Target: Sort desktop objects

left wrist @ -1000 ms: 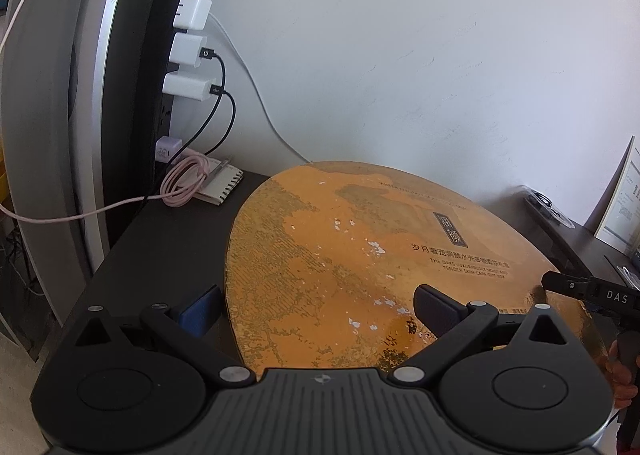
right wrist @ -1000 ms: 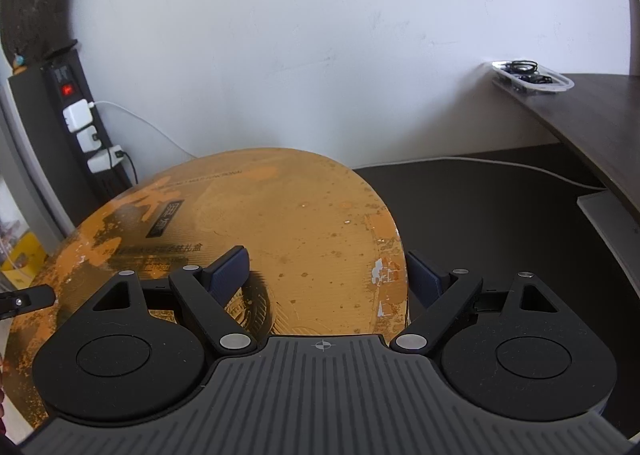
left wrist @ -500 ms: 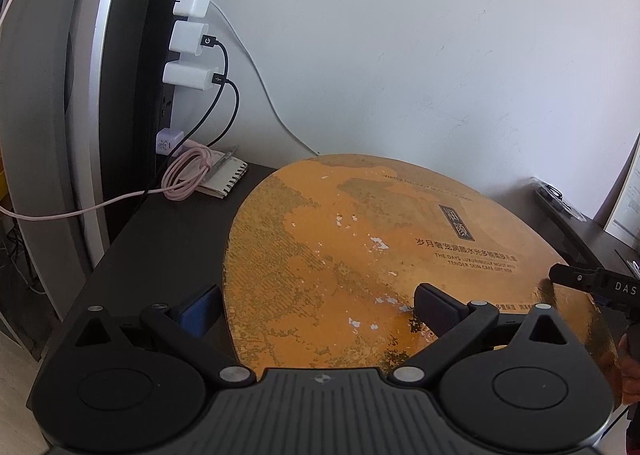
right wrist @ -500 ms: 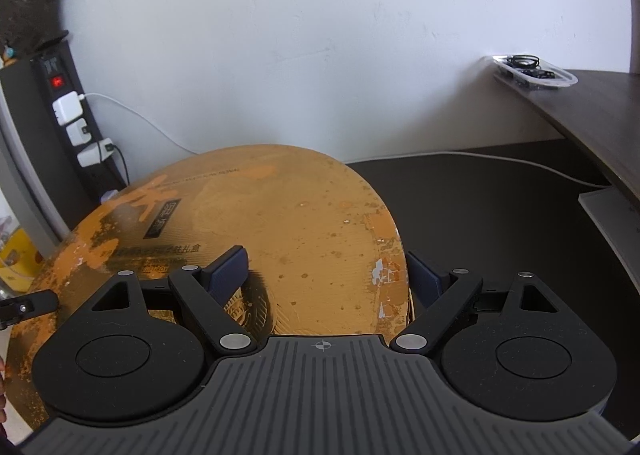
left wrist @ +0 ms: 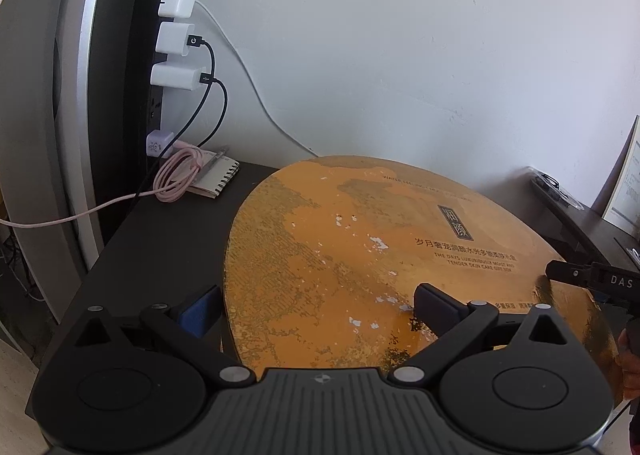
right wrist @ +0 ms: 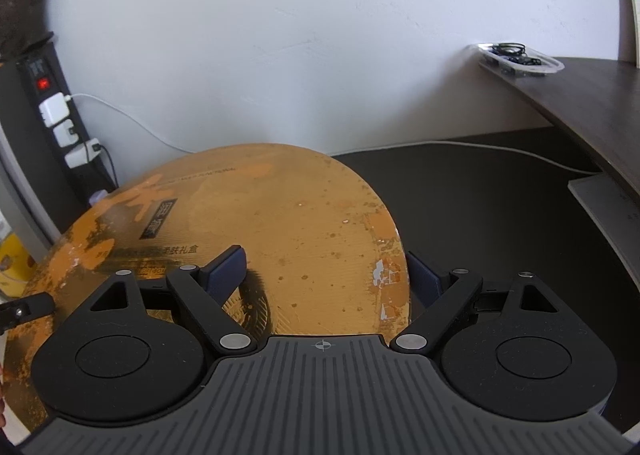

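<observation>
A big round orange gift box (left wrist: 360,247), worn and printed with dark text, lies on the dark desk (left wrist: 160,247). My left gripper (left wrist: 316,295) stands open across its near left rim: the left finger is beside the box's side wall, the right finger over the lid. My right gripper (right wrist: 324,259) stands open across the near right rim of the box (right wrist: 280,223), its left finger above the lid and its right finger beside the wall. I cannot tell whether the outer fingers press on the walls. One of the right gripper's fingers (left wrist: 576,275) shows at the box's far right edge.
An upright power strip with white chargers (left wrist: 176,39) stands at the back left, above a coiled pink cable (left wrist: 176,175) on a spiral notebook (left wrist: 216,179). A clear tray (right wrist: 520,59) sits on a raised shelf at the right. A white cable (right wrist: 500,149) runs along the wall.
</observation>
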Tool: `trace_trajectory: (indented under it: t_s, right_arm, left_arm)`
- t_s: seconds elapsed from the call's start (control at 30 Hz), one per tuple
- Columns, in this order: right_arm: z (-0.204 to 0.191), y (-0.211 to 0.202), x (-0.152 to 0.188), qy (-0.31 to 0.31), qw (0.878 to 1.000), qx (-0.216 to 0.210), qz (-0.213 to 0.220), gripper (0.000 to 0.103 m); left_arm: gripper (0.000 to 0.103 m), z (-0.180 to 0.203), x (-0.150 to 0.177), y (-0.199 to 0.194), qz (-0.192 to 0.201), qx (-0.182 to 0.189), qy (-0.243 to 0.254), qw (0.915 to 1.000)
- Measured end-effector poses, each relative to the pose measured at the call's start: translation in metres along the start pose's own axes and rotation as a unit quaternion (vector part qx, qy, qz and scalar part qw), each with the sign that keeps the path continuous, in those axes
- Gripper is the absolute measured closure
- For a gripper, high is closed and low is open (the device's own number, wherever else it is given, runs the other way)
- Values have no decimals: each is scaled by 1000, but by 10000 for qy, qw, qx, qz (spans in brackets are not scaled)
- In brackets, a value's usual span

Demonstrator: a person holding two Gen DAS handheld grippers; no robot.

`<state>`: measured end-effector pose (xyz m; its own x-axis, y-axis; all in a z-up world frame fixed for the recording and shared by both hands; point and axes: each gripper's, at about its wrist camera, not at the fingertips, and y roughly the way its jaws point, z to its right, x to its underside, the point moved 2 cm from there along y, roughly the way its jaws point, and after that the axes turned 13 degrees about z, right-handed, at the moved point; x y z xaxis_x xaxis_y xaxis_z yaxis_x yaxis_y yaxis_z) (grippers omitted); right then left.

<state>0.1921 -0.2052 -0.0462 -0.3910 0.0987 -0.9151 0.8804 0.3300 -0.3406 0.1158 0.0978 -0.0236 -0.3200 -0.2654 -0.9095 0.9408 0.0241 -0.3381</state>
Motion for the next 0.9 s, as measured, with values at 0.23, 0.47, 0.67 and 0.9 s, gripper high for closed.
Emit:
trace_trajectory:
  t_s: [0.23,0.47,0.67,0.9]
  right_arm:
    - [-5,2,1,-63,9999,130,-70,13]
    - [-5,0,8,-25,9999,122,-83,13]
    - [-5,-1,12,-38,9999,106,-6,13]
    - [-8,2,10,-99,9996,204,-174,13]
  left_arm:
    - [1,-4,2,7,-96,-20,-87,9999]
    - [0,-6,8,9,-94,3,-52,9999]
    - [0,-7,12,12,-76,20,-39,10000]
    - [0,-7,12,16,-159,-20,-49,9999]
